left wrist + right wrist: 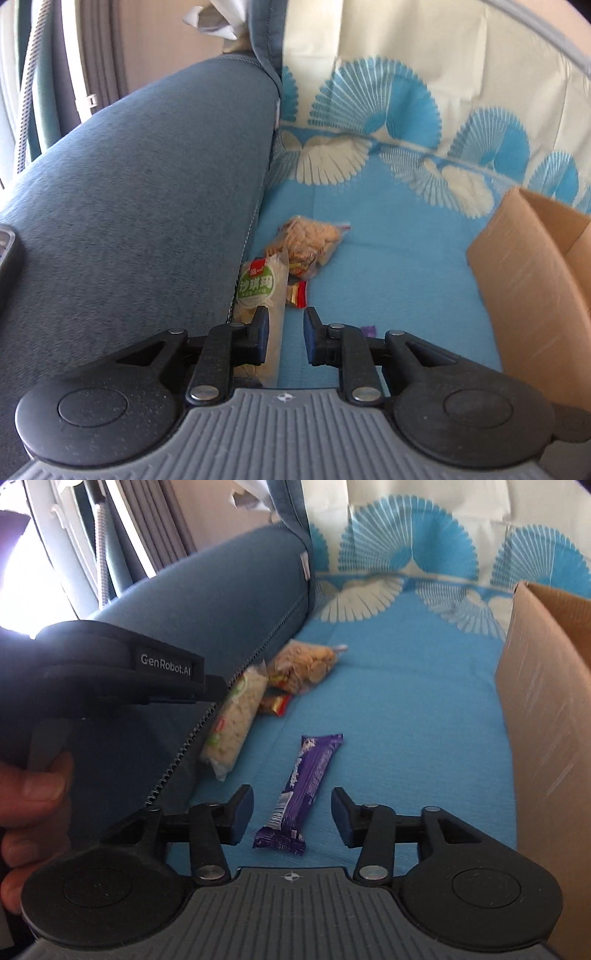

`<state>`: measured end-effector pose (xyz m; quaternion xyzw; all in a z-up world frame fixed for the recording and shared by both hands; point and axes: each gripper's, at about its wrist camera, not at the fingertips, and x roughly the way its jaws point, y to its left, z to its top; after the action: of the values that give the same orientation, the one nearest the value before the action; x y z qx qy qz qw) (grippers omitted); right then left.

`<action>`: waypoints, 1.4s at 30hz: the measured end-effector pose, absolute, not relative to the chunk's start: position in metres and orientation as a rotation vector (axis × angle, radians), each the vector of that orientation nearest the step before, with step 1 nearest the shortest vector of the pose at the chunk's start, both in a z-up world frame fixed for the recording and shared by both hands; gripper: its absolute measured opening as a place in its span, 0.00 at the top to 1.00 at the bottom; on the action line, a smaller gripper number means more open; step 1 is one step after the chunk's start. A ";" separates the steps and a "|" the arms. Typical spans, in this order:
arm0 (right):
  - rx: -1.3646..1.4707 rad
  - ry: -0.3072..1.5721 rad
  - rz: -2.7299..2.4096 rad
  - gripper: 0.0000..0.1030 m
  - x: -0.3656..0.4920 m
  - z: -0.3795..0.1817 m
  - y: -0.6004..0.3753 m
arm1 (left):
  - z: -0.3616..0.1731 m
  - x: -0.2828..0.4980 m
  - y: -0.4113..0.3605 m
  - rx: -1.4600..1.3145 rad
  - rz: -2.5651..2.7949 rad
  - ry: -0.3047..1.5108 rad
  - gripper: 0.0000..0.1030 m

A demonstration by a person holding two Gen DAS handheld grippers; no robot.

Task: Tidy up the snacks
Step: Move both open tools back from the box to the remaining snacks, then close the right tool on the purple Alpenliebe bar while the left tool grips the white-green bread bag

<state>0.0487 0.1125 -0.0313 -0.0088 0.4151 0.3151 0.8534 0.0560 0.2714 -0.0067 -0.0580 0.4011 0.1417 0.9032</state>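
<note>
Both jaw sets stand open and empty: the right gripper (pixel 291 821) straddles the purple chocolate bar (pixel 301 794) lying flat on the blue sofa cover (pixel 406 701), and the left gripper (pixel 284 338) hangs narrowly parted beside the green-labelled cake packet (pixel 258 291) at the armrest (pixel 147 184). Risk: closing on the soft cover may pinch fabric or skid the slick wrapper aside, and the cardboard box (pixel 543 720) wall stands near the right finger.

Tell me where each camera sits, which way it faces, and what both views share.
Left wrist: on the left gripper, angled down at the rice-crisp packet beside the sofa arm; only its own jaws show.
Right wrist: on the right gripper, angled down over the purple bar; the left hand shows.
Shared: blue cover, cardboard box, cracker bag.
</note>
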 end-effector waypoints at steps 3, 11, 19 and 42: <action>-0.017 0.915 0.650 0.48 0.057 -0.042 0.122 | -0.016 0.065 0.263 -0.049 0.291 0.866 0.70; -0.140 0.944 0.632 0.75 0.057 -0.057 0.136 | -0.041 0.085 0.251 0.083 0.339 0.931 0.69; -0.176 0.943 0.582 0.75 0.059 -0.050 0.120 | -0.069 0.105 0.233 0.261 0.415 0.997 0.56; -0.161 1.000 0.608 0.75 0.052 -0.045 0.081 | -0.038 0.037 0.278 -0.567 0.131 0.992 0.72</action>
<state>0.0520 0.0806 -0.0452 -0.0761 0.4715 0.2868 0.8304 0.0369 0.2776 -0.0379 -0.2682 0.4690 0.0619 0.8392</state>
